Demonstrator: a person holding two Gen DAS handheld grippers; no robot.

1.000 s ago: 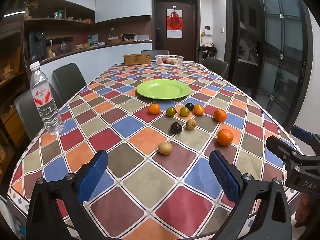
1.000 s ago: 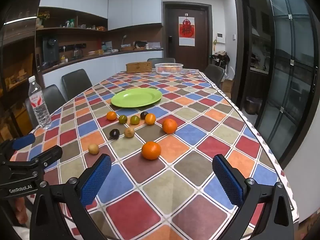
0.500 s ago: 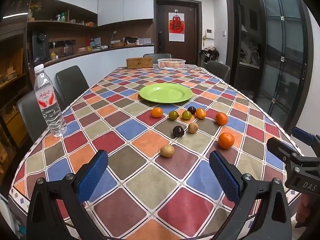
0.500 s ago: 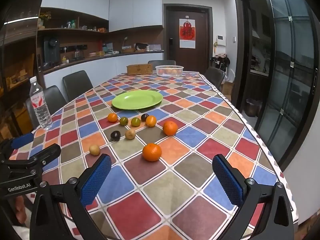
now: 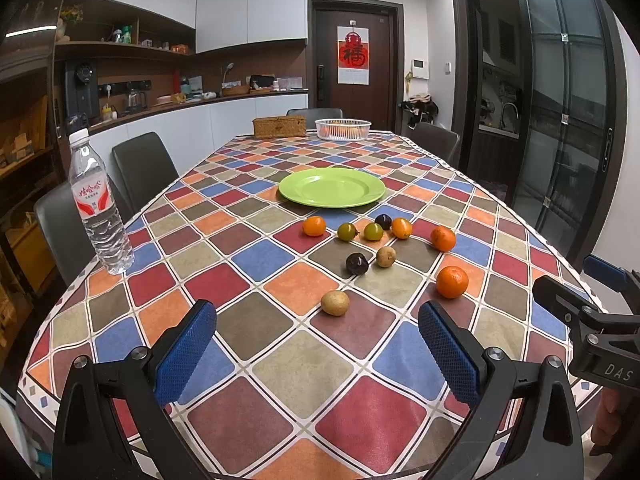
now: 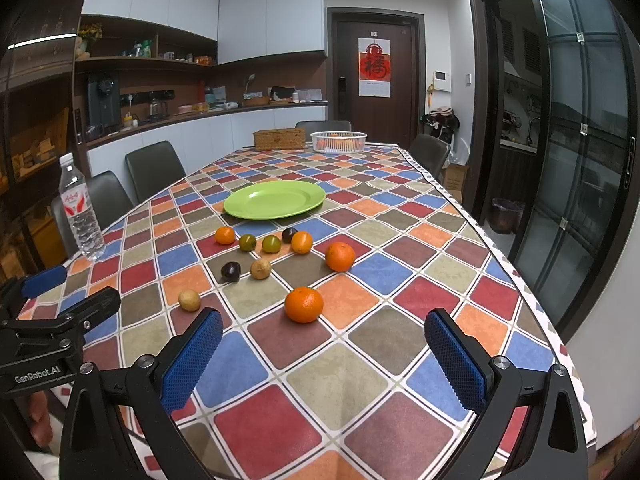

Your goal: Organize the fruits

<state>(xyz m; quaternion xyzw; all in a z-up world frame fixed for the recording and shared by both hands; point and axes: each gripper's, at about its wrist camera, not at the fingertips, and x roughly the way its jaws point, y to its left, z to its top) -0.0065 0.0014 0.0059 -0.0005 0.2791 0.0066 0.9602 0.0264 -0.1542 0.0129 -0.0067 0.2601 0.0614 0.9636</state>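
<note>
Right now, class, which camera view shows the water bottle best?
The left wrist view: the water bottle stands large at the left table edge, its red label distinct. In the right wrist view the bottle is smaller and farther off to the side, its label less clear.

We see a water bottle (image 5: 98,208) upright near the left edge of the checkered tablecloth (image 5: 280,364), a wicker box (image 5: 279,126) at the far end, and dark chairs (image 5: 144,168) alongside.
</note>
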